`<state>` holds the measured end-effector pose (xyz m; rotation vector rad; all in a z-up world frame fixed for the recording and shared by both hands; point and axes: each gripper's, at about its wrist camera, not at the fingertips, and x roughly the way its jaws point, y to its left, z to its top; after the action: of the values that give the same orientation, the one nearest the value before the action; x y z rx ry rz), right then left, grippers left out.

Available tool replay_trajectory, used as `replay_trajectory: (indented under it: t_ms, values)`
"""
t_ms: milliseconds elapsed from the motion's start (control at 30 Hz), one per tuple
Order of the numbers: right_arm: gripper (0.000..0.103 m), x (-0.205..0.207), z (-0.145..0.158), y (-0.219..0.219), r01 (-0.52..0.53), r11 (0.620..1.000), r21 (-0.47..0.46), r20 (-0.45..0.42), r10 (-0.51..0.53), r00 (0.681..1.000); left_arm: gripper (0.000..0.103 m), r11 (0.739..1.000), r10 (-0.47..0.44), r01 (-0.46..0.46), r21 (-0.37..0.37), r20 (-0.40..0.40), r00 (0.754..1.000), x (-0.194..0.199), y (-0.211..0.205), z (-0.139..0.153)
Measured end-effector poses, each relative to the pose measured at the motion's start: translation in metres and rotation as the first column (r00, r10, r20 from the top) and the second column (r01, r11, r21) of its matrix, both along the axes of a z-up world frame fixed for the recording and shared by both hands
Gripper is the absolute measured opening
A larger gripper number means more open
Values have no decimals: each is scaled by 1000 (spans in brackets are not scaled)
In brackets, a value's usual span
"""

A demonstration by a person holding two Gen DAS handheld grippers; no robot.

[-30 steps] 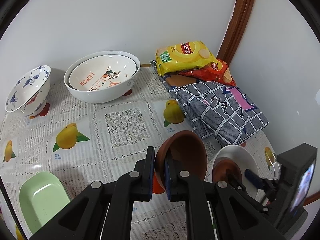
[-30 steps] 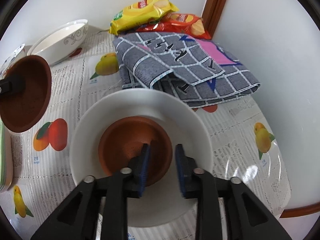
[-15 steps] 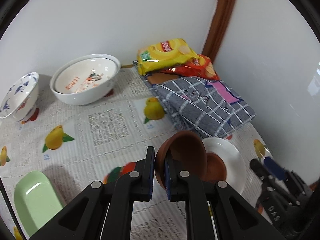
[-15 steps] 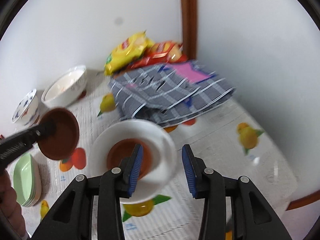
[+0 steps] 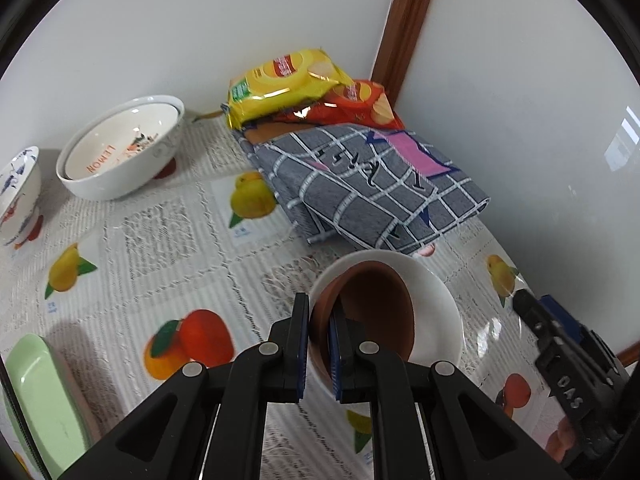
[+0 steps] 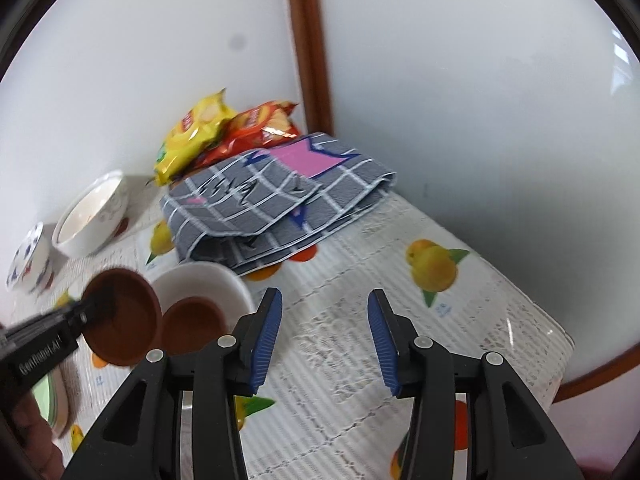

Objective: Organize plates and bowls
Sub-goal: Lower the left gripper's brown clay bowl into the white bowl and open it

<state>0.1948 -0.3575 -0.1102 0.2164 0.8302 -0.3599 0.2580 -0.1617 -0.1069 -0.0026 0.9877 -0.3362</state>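
Brown clay fills the middle of the left wrist view: the left tool (image 5: 319,342) is pressed together on the rim of a tilted brown bowl (image 5: 372,312), one blue pad inside the wall and one outside. That bowl hangs over a white plate (image 5: 436,300) at lower centre-right of the frame; whether it touches the plate cannot be told. In the right wrist view the same held bowl (image 6: 120,320) sits at lower left, tipped up on the end of the black left tool (image 6: 96,308), just beside a second brown bowl (image 6: 192,320) that rests in the white plate (image 6: 200,276).

In the right wrist view, the right tool (image 6: 325,334) fills the bottom of the frame with its jaws spread apart; they have just been opening wider, and only the fruit-printed cloth of the table (image 6: 460,320) shows between them. In the left wrist view it appears as a dark shape at the lower right edge.

Toward the upper centre of the left wrist view a folded grey checked towel (image 5: 372,188) lies on the table, with a yellow snack bag (image 5: 284,84) and a red snack bag (image 5: 360,104) resting on its far end against the wall. At upper left a white bowl marked LEMON (image 5: 120,148) sits nested inside a larger white bowl (image 5: 112,188). A blue-patterned bowl (image 5: 16,196) is cut by the left edge, and a pale green dish (image 5: 44,400) lies at lower left.
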Motion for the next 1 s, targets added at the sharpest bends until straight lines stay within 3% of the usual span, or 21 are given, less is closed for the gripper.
replay_trajectory:
  t_ms: [233,567,1000]
  values:
    - [44,-8,2,-15,27,999,35,26,-28,999,9,1000,-2,3,20,-42,999,1,-19,-13]
    - [45,-12,-2,-20,38,998,44,21,-39,999,10,1000,16,-18,-20,-89,996,8,-21,-26]
    - [45,-5,-12,-4,-32,999,17,-21,32,999,11,997,6,-16,-72,-132,991,14,-14,-29]
